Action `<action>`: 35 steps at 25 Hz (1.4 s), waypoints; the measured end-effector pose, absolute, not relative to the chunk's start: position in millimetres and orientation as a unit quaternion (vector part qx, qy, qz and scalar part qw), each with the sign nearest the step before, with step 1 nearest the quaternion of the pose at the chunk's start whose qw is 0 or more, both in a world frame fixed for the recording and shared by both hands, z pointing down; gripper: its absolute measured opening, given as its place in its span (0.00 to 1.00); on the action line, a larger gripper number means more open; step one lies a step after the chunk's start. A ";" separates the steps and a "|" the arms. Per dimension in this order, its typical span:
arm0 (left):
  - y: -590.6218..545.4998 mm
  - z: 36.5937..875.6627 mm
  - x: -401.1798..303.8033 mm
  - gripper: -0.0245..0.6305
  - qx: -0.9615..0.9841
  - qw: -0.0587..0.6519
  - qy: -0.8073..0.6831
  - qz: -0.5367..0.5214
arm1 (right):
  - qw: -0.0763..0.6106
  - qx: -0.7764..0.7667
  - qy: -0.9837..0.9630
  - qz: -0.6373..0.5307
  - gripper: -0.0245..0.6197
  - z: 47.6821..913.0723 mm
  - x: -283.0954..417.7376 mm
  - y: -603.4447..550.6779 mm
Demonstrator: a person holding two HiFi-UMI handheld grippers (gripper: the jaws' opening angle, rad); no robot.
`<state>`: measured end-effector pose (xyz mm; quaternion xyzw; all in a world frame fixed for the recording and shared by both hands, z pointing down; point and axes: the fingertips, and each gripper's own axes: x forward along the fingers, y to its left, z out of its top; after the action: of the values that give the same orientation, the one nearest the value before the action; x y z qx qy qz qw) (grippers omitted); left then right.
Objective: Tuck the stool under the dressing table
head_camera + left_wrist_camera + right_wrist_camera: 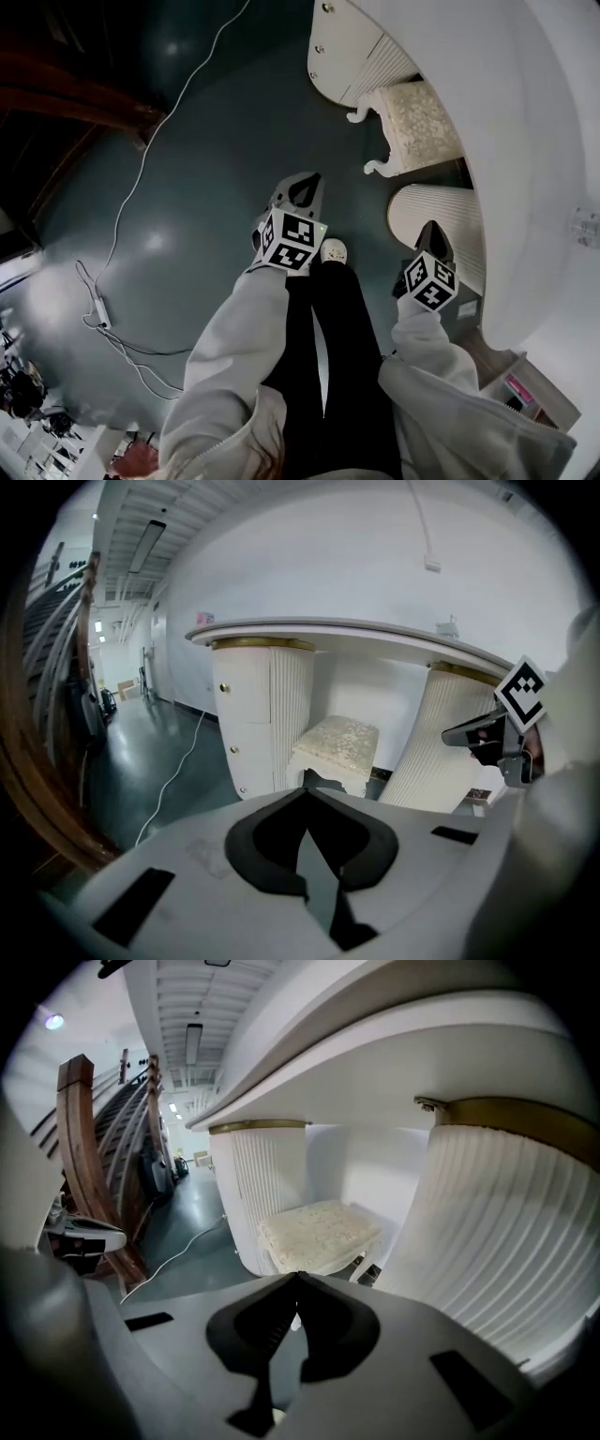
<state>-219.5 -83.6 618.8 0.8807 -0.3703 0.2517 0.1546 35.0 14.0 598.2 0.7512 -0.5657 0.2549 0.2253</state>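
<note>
Teal floor (pixel 206 187), stool (pixel 417 122) tucked between dressing table (pixel 525 112) pedestals, seemingly done, hence left gripper (pixel 304 187) and right gripper (pixel 434 232) closed, empty.

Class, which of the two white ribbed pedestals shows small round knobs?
The pedestal left of the cream cushioned stool in the left gripper view; the other pedestal shows only ribbing.

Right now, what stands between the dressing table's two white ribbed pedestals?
A white stool with cream patterned cushion, seen in the left gripper view.
</note>
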 end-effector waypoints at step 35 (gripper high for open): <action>9.1 385.1 -368.5 0.06 0.771 0.170 -0.591 0.166 | 0.166 0.569 -0.755 0.282 0.12 409.6 -131.3 -9.3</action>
<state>-368.5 9.1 385.1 0.7713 -0.5905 0.1657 0.1698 -131.3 -9.3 409.6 0.5689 -0.7546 0.2815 0.1661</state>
